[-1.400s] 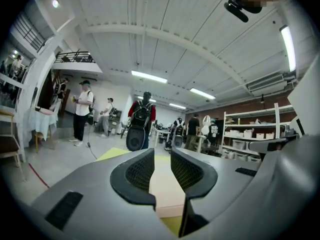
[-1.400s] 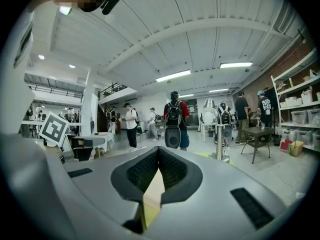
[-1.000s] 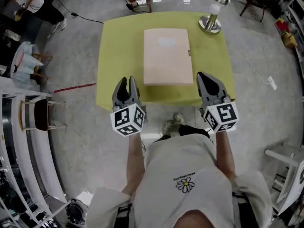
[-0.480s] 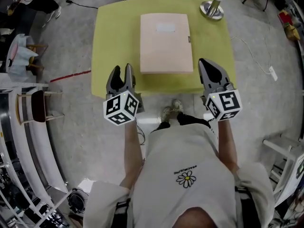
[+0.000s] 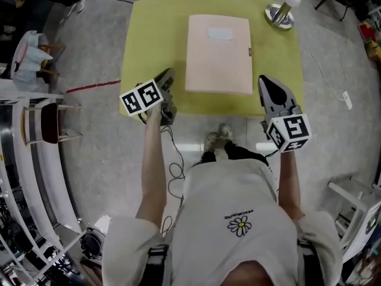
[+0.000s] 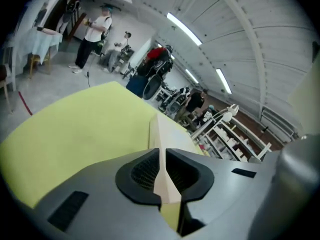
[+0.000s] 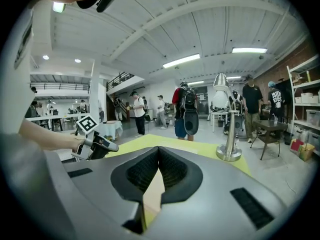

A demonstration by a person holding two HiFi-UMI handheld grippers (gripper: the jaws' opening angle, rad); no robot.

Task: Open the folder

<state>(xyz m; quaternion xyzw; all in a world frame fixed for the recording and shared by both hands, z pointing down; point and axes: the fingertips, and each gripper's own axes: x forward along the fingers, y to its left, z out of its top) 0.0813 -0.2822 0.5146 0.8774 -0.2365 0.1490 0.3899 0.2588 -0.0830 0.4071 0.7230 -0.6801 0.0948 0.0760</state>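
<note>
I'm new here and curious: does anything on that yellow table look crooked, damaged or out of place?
Nothing stands out. The folder lies flat, closed and square to the table; the lamp stands upright at a far corner.

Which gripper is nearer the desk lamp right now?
Right. The right gripper is at the near right edge of the table, on the same side of the folder as the lamp. The left gripper is off the folder's left edge.

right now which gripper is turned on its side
The left gripper: its marker cube faces sideways beside the folder, jaws just closed, nothing between them. The right gripper sits upright.
</note>
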